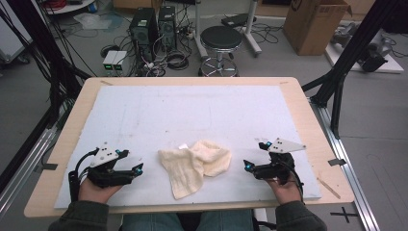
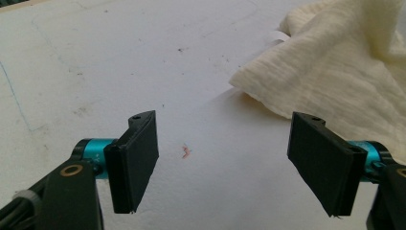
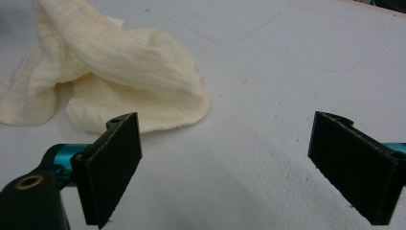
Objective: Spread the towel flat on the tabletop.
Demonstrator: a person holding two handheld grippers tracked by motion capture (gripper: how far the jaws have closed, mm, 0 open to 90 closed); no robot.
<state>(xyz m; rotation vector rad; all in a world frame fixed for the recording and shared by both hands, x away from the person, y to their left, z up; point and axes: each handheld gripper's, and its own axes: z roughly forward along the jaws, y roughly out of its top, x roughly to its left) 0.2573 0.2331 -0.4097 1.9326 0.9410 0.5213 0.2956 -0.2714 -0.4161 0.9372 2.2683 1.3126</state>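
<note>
No readable brand or writing anywhere; a small white tag (image 1: 183,146) sticks out at the cloth's far edge, too small to read. On the box (image 1: 315,24) far right there's a dark round mark, cut off by the frame top, illegible.

Cream cloth (image 1: 195,165) lies crumpled on the white pad (image 1: 192,110) covering the counter (image 1: 72,120), near the front edge, betw. the two tongs, touching neither.

Left tongs (image 1: 136,162): released, jaws wide, nothing betw. them, held low just left of the cloth. Right tongs (image 1: 255,155): also released, empty, just right of the cloth.

High view gives the surroundings: stool (image 1: 221,39), PC towers (image 1: 154,26), cables on the floor, both hands and sleeves at the bottom.

Left gripper view adds a small reddish speck (image 2: 186,151) on the pad betw. the jaws, plus the cloth's woven texture and corner at upper right. Right gripper view shows the cloth's folded hump, w/ a rounded edge nearest the tongs, and faint pencil-like lines on the pad.
</note>
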